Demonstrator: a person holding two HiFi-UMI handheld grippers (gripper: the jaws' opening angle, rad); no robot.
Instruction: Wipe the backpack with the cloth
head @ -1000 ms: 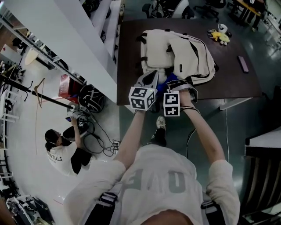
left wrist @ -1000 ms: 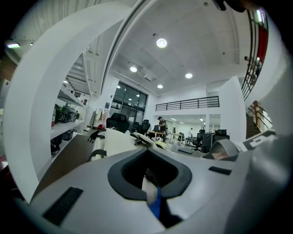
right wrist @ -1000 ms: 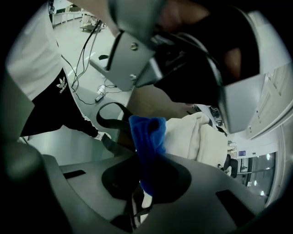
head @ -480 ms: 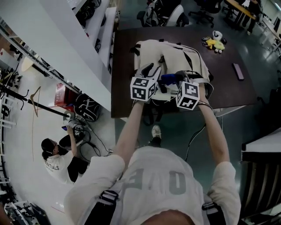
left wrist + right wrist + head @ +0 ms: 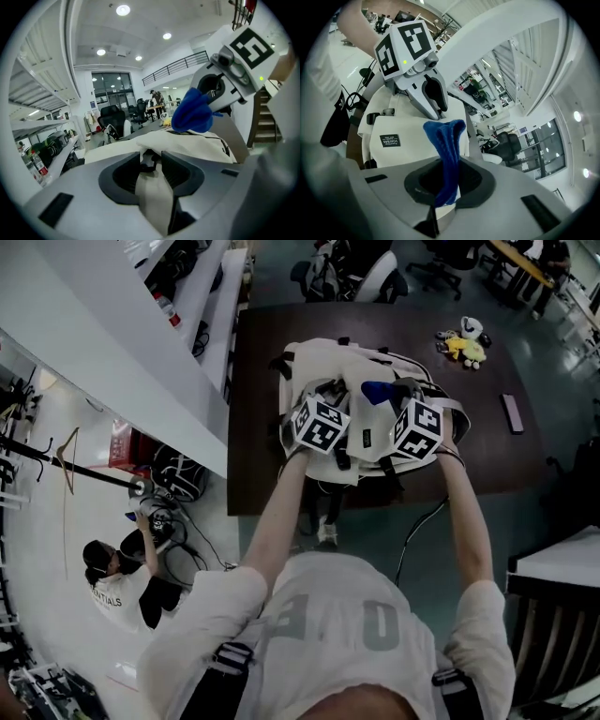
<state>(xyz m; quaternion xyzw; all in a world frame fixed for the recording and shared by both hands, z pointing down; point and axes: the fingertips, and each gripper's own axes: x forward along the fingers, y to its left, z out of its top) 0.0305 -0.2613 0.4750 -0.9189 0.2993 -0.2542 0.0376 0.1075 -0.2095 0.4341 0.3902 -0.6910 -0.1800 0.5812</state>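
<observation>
Jaws of our left gripper (image 5: pixel 151 160) were just opening wide, one cream fabric backpack strap (image 5: pixel 153 199) between them; our right gripper (image 5: pixel 443 177) clamped one blue cloth (image 5: pixel 446 139).

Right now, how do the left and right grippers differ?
On the left gripper the fingers have just been opening, a cream strap between them; on the right gripper they are shut on the blue cloth. The left gripper is over the backpack's left part, the right gripper over its right. Both point at the backpack.
</observation>
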